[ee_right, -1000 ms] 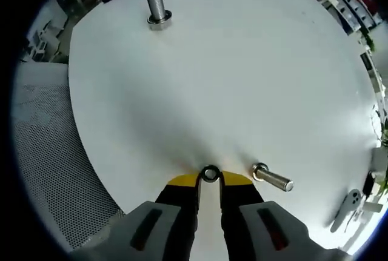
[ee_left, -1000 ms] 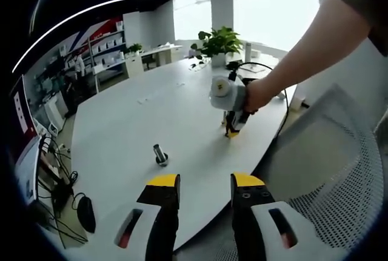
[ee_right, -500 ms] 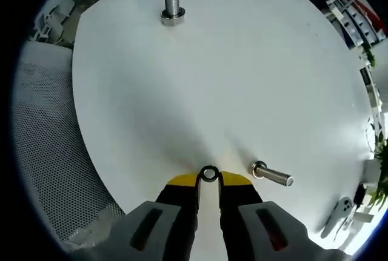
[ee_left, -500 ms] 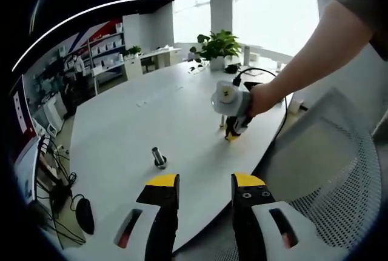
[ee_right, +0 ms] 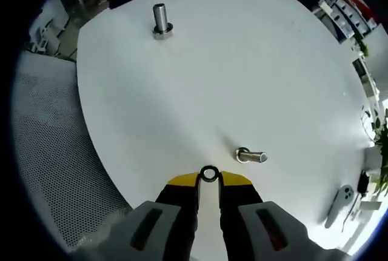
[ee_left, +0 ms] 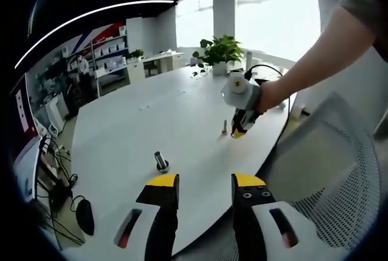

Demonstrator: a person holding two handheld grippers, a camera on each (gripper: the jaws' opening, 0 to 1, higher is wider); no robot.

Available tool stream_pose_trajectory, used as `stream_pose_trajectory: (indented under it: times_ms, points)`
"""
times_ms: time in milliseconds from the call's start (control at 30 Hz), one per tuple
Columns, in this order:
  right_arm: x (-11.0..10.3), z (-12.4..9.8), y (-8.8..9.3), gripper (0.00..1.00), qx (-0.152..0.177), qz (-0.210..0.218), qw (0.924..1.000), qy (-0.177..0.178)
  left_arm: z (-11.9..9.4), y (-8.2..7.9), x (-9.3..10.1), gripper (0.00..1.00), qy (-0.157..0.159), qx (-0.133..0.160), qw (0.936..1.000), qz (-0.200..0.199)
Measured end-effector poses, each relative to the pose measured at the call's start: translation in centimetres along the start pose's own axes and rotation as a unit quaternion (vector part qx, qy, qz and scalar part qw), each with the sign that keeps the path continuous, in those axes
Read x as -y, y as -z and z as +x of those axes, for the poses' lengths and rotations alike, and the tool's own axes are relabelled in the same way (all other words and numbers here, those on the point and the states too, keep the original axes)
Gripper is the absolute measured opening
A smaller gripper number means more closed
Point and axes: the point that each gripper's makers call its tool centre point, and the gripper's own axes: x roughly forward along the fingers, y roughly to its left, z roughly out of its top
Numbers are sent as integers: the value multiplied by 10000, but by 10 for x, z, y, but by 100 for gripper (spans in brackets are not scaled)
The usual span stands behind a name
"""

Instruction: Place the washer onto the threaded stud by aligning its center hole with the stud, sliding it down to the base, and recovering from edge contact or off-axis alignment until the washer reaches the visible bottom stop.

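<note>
A large white oval table (ee_right: 254,61) has wide bare surface around its contents; its curved edge runs beside a grey mesh chair (ee_right: 48,170). Two threaded studs stand on it: one stud (ee_right: 160,20) far off near the table's edge, a second stud (ee_right: 250,155) close to the right gripper (ee_right: 209,179). That gripper's yellow-tipped jaws pinch one washer (ee_right: 209,174) above the table. The left gripper (ee_left: 205,183) hangs past the table edge, jaws parted, holding nothing. No writing is legible.
</note>
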Motion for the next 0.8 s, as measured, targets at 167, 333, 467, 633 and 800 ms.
stream_pose_trajectory:
  times_ms: [167,333,467,633,800]
  points:
    - [7,-10,2,13,82,13,9999,57,0,-1,1,33,-3,22,10000,34]
    - [15,-18,1,13,179,60,9997,121,-1,-2,0,33,-25,47,10000,24]
    - [20,-24,0,13,236,146,9995,175,-1,-2,-1,33,-44,68,10000,30]
    - [26,-30,-3,13,323,119,9991,235,-2,-5,-1,33,-21,123,9999,30]
    - [35,-35,-4,13,381,163,9988,279,-1,-4,0,33,-10,105,9999,51]
